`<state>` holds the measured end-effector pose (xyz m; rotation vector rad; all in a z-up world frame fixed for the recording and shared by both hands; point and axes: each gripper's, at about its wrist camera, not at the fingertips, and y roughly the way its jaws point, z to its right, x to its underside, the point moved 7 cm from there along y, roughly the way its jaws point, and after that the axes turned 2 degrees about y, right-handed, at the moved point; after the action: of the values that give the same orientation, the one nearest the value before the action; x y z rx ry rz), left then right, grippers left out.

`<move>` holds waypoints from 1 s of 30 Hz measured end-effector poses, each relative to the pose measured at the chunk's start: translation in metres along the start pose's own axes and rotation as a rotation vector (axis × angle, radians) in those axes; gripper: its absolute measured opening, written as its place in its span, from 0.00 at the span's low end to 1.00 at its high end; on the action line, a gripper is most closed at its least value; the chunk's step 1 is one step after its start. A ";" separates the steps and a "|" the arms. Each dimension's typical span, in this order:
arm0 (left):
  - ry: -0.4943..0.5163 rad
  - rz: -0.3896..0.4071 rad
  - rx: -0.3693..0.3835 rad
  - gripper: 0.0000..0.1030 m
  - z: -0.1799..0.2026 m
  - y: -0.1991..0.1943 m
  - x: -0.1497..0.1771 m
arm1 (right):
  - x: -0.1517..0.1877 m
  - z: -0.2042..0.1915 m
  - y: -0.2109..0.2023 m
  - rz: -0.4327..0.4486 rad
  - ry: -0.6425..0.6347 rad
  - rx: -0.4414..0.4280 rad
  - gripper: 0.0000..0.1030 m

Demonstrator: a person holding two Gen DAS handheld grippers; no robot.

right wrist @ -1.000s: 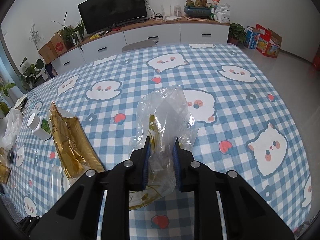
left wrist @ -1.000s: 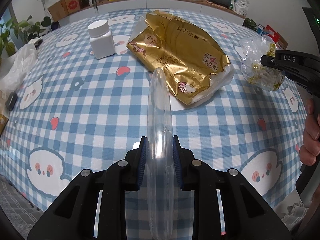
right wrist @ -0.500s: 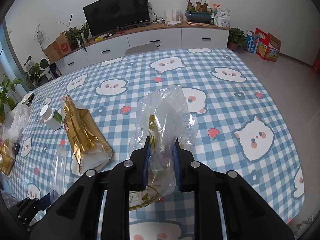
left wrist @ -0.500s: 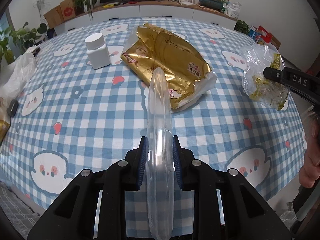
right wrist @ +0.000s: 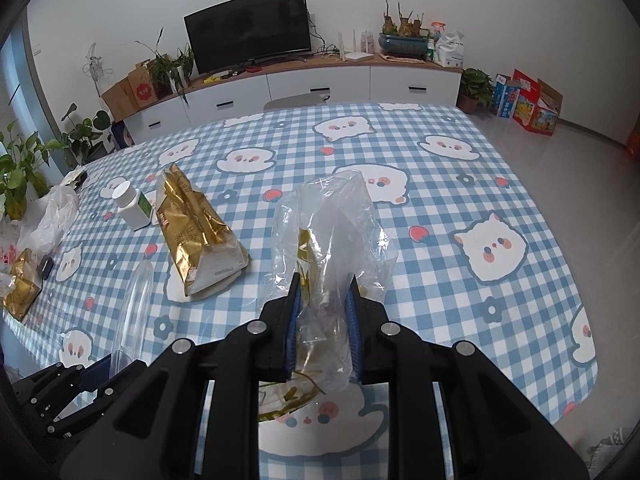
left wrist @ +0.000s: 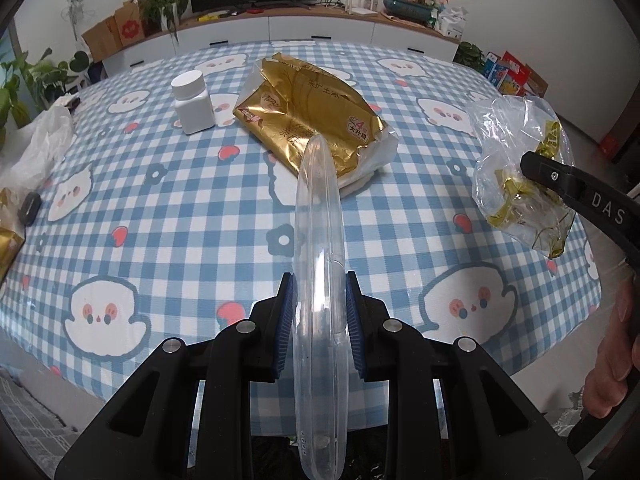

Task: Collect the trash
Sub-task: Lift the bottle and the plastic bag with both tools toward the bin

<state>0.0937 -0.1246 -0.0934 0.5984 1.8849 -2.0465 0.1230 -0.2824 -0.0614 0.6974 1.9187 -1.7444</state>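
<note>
Left gripper [left wrist: 319, 312]: fingers [left wrist: 285, 320] pinching a clear plastic container [left wrist: 318, 240] edge-on, lifted over the checked tabletop [left wrist: 180, 208]. Beyond its tip, a white bottle [left wrist: 193, 102] to the left and a gold foil package [left wrist: 308, 114] lie on the cloth. Right gripper [right wrist: 322, 322]: fingers clamped on a crumpled clear bag [right wrist: 332, 232] holding yellow wrappers, lifted off the tabletop.
</note>
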 end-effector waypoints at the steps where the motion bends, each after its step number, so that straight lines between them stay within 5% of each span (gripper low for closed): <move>1: 0.001 0.000 0.002 0.24 0.001 -0.002 0.002 | 0.003 0.000 -0.003 0.001 0.000 -0.001 0.18; 30: 0.018 0.004 0.031 0.24 0.014 -0.048 0.054 | 0.093 0.012 -0.063 -0.028 0.001 0.012 0.18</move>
<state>0.0222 -0.1301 -0.0775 0.6308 1.8632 -2.0783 0.0108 -0.2929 -0.0731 0.6788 1.9286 -1.7747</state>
